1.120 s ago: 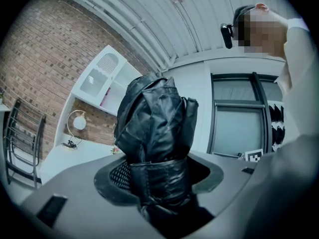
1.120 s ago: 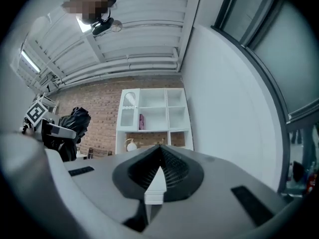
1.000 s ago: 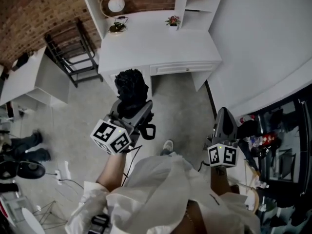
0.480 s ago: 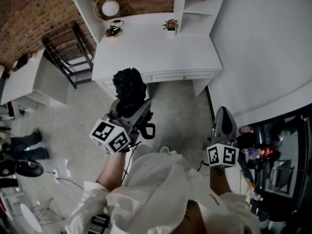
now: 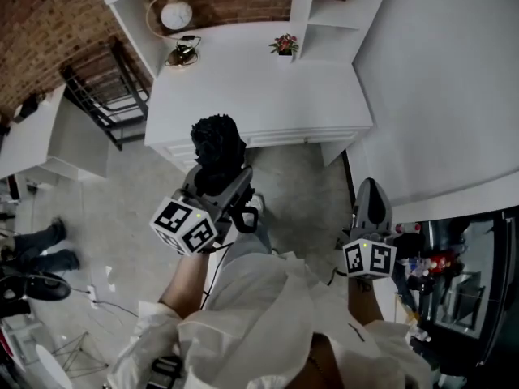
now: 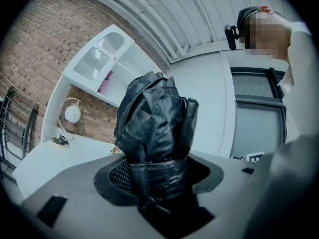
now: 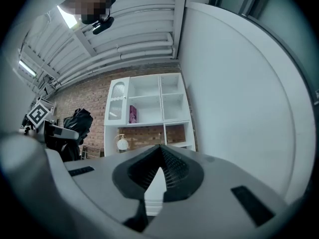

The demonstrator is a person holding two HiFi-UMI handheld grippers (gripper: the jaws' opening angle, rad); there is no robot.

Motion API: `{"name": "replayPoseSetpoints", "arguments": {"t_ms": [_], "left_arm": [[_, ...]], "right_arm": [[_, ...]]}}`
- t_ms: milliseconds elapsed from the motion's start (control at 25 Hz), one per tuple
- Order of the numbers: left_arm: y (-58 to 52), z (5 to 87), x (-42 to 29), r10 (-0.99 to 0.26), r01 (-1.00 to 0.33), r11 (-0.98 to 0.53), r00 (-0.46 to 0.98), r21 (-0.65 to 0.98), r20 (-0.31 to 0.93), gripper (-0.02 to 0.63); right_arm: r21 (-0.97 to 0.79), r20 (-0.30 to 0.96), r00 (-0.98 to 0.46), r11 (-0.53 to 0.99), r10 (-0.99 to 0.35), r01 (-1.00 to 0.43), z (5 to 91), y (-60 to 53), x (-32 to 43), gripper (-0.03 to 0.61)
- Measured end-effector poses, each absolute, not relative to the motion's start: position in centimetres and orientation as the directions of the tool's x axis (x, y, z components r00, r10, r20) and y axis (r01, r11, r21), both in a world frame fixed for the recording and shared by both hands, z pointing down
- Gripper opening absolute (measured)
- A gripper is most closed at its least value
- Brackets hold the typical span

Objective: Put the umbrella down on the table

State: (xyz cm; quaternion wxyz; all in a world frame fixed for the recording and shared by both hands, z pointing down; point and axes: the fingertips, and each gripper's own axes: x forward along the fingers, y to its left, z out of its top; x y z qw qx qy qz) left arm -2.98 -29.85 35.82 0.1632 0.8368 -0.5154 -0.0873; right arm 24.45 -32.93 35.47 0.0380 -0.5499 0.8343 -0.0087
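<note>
In the head view the white table (image 5: 268,87) has drawn closer, so the folded black umbrella (image 5: 217,140), pinched in the left gripper (image 5: 217,177), nears its front edge but is not yet set down, while the right gripper (image 5: 371,186) stays pressed together, empty.

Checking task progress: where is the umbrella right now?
The folded black umbrella is clamped in the left gripper, left of centre in the head view, over the floor just short of the white desk, not on it.
</note>
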Motion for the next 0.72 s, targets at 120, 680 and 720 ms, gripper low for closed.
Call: {"name": "replayPoseSetpoints", "arguments": {"t_ms": [120,680,720], "left_arm": [[-35.0,36.6,-3.7,-0.882,-0.822,-0.432,0.472,0.371,0.017,0.281],[-52.7,38.4,-9.9,-0.840,-0.772,-0.478,0.541,0.420,0.038,0.281],[-52.9,38.6,-10.2,-0.839,-0.768,-0.477,0.543,0.427,0.041,0.279]], "right_arm": [[-0.046,-0.051,-0.390,0.392,-0.919,-0.919,36.0,-37.3,23.2,0.020],[-0.024,-0.024,-0.394,0.395,-0.919,-0.919,35.9,-53.6,13.6,0.018],[-0.023,-0.020,-0.395,0.395,-0.919,-0.918,36.1,-53.8,13.3,0.018]]}}
